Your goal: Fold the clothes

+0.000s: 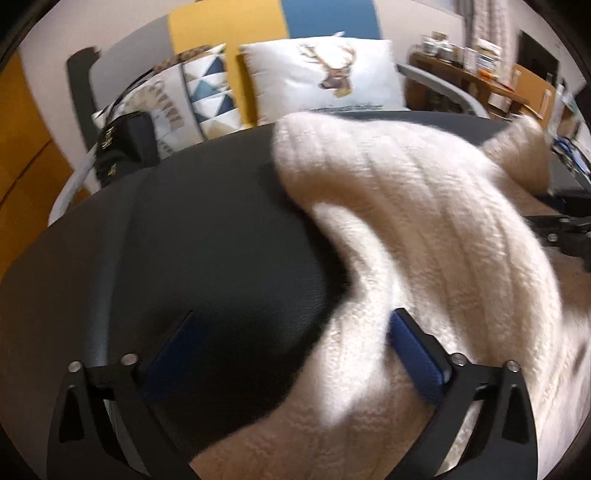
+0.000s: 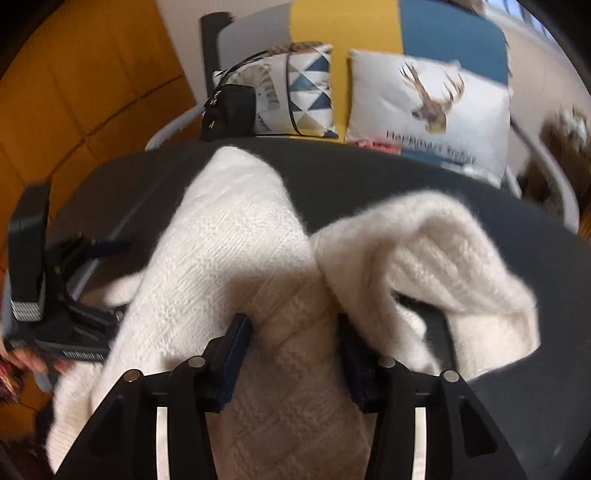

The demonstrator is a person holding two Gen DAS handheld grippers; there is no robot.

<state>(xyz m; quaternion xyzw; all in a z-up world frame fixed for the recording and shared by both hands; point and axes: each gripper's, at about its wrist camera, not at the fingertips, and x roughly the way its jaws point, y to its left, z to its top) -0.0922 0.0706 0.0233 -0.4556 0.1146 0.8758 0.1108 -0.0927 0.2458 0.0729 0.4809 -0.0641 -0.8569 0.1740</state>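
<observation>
Mid-fold: cream sweater (image 2: 236, 236) bunched on dark counter (image 1: 207, 221). Right gripper (image 2: 291, 354) jaws pinching sweater; left gripper (image 1: 291, 350) jaws spread around edge. Next: flatten fold.

The sweater (image 2: 229, 258) hides the right tongs' (image 2: 291, 343) far pad; pillow lettering (image 2: 428, 146) blurs.

Cushioned sofa (image 1: 436, 79), yellow-blue wall (image 1: 258, 22)

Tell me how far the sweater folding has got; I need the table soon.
Early. Done: the cream sweater lies on the dark table. In hand: the right gripper has fabric bunched between its fingers; the left gripper is open at a sleeve edge. Left: it is still rumpled, with one sleeve flopped over, and no neat fold shows.
</observation>
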